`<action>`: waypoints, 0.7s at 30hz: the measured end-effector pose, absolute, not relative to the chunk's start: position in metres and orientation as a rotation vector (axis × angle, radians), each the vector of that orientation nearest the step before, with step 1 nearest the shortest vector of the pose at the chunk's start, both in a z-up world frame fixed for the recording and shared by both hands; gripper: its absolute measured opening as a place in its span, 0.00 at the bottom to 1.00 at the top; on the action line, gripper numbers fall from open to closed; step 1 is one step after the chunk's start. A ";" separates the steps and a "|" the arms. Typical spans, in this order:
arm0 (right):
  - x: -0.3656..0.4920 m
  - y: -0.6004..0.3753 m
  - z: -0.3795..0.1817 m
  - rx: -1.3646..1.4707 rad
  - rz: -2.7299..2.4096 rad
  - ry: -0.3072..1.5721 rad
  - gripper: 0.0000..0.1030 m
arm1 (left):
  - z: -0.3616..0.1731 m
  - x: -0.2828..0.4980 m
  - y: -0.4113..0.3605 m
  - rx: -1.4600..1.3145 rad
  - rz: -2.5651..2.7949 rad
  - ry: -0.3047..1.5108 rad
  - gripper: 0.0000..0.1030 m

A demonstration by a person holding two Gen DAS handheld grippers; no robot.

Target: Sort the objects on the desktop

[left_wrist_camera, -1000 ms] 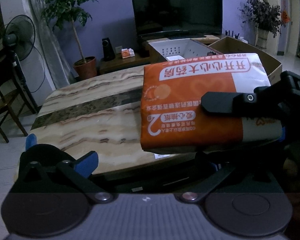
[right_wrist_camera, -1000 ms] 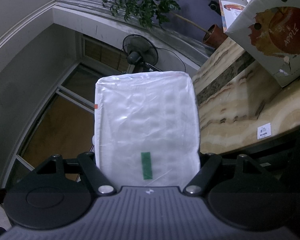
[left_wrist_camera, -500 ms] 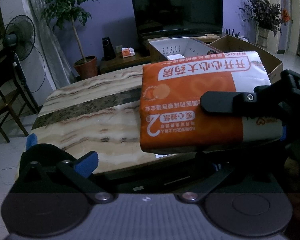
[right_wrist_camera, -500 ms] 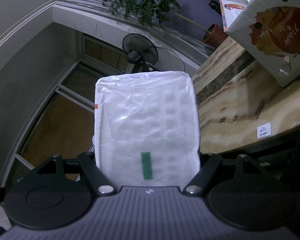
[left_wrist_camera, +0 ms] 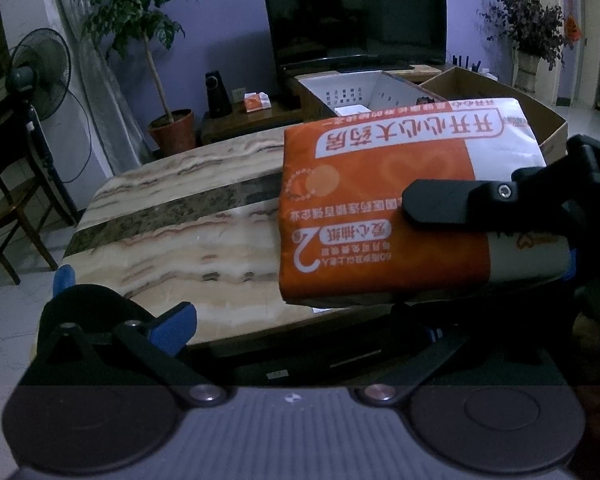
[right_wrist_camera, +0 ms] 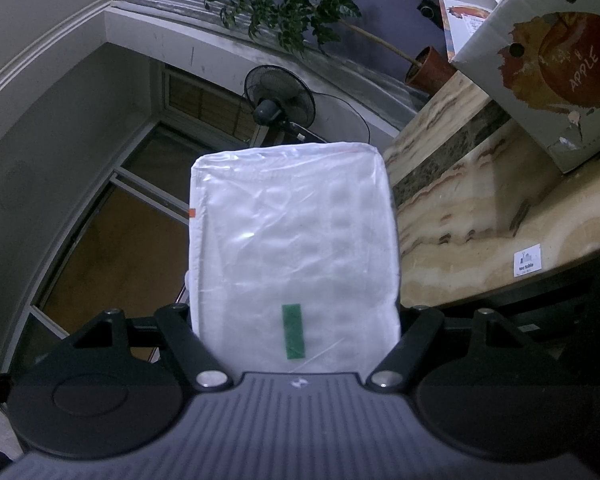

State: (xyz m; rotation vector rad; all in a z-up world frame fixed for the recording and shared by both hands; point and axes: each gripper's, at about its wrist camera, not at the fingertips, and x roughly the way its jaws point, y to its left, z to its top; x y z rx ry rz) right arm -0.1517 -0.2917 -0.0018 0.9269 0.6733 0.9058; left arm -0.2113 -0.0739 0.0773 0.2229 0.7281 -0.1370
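Your tissue pack point(left_wrist_camera: 384, 216) hangs above the table's point(left_wrist_camera: 172, 216) near right edge, clamped in your right gripper point(left_wrist_camera: 440, 208). Two boxes point(left_wrist_camera: 360, 92) sit behind it on the table, side by side. TV point(left_wrist_camera: 356, 12) behind those. Plant point(left_wrist_camera: 172, 128) and fan point(left_wrist_camera: 36, 72) stand beyond the table, far left. Left gripper point(left_wrist_camera: 304, 320) sits below the pack, nr table's front edge.

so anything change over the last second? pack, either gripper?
Nothing visibly changed. The right gripper still clamps the orange-and-white tissue pack level above the marble table, short of the cardboard boxes. The left gripper stays open and empty below the pack, near the table's front edge.
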 end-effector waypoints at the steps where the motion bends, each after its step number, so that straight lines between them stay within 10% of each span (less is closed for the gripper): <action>1: -0.152 -0.292 -0.002 0.927 0.906 0.674 0.75 | 0.077 -0.211 -0.074 0.223 -0.136 0.729 0.99; 21: -0.152 -0.289 0.000 0.909 0.901 0.680 0.75 | 0.065 -0.203 -0.065 0.181 -0.143 0.755 0.99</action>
